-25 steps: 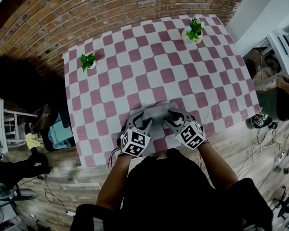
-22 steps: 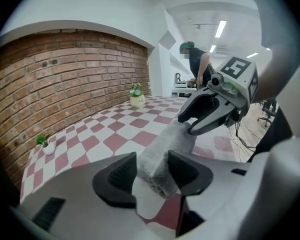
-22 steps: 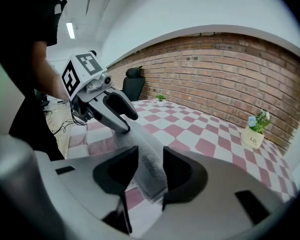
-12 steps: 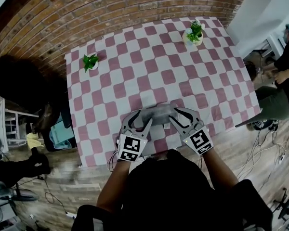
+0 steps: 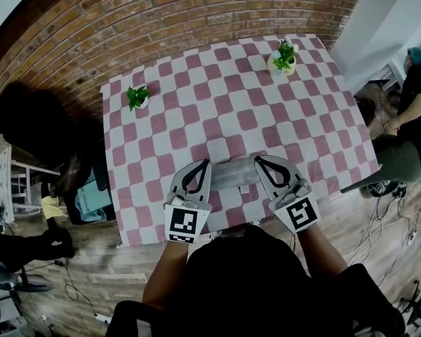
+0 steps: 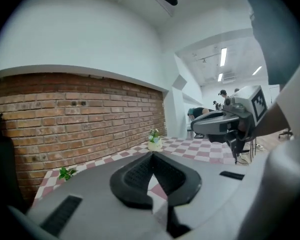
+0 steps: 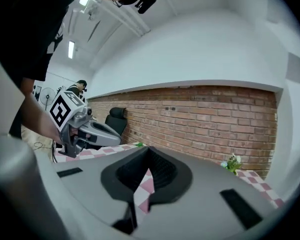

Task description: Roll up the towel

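Rolled grey towel (image 5: 231,175) lying on the checked tablecloth (image 5: 196,111) near its front edge, between the two grippers and outside their jaws, left gripper (image 5: 203,166) jaws pressed together on nothing, right gripper (image 5: 259,163) likewise closed and empty, black-and-white square code markers on both cubes

Head view looks steeply down on the checkered table (image 5: 217,111); both gripper views face level toward the far brick wall (image 6: 80,114), sharing that table.
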A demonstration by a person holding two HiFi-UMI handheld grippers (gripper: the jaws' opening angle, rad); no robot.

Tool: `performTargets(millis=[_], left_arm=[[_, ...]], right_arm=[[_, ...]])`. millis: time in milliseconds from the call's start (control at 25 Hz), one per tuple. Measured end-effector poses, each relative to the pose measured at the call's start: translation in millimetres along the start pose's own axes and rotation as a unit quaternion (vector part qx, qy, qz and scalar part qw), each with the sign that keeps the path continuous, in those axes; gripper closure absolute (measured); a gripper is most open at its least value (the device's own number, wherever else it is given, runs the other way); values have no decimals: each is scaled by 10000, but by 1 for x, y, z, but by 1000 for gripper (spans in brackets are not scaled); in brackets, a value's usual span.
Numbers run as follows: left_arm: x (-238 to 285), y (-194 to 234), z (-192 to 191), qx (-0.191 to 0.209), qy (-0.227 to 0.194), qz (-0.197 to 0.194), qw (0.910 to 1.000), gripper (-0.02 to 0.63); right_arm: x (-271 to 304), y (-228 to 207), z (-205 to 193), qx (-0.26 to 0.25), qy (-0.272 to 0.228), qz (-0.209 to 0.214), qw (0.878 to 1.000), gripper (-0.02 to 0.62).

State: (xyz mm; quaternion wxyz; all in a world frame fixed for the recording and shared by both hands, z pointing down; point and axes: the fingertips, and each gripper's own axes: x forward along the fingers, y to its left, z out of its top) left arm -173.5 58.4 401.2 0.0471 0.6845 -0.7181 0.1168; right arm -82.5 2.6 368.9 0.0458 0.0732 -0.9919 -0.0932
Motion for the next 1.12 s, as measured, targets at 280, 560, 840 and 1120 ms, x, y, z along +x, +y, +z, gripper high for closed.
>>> performTargets(millis=[280, 560, 840, 1120], left_arm=[[-8, -8, 16, -50, -215, -190, 9996, 611], [-8, -13, 21, -11, -238, -288, 9993, 611], [-9, -12, 27, -3, -260, -296, 9992, 611], [-7, -17, 25, 30, -245, -335, 9991, 611]], right_arm=[[-1, -1, 19, -264, -97, -80, 9996, 597], [-7, -4, 18, -289, -9, -146, 9995, 597], [-16, -10, 14, -227, 72, -263, 9994, 597], [-20, -12, 6, -214, 170, -294, 9992, 597]])
